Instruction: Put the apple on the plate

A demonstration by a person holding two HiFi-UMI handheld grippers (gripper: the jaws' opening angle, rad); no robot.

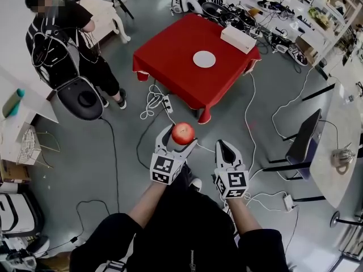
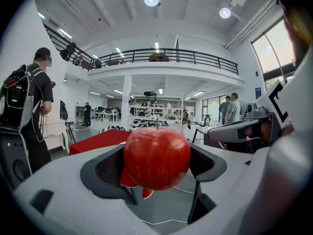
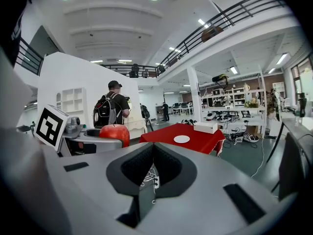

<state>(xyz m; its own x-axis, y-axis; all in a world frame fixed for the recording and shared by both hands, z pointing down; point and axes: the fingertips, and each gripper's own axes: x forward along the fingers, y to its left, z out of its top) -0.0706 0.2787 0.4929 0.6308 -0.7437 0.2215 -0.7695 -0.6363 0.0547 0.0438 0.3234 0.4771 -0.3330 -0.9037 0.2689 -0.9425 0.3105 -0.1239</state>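
A red apple [image 1: 182,132] sits clamped between the jaws of my left gripper [image 1: 180,137], held in the air above the grey floor; it fills the middle of the left gripper view as the apple [image 2: 157,157]. My right gripper [image 1: 227,151] hangs beside it, shut with nothing in it, and its own view shows the jaws touching at the right gripper [image 3: 152,156]. A white plate [image 1: 204,59] lies on the red-clothed table [image 1: 170,61] well ahead of both grippers. The right gripper view also catches the plate [image 3: 181,139] and the apple [image 3: 115,133].
A white box [image 1: 238,38] rests on the table's far right edge. Cables and a power strip [image 1: 168,103] trail over the floor in front of the table. A person [image 1: 65,33] stands at the left by a round stool [image 1: 82,98]. A chair [image 1: 300,143] and white desk sit at the right.
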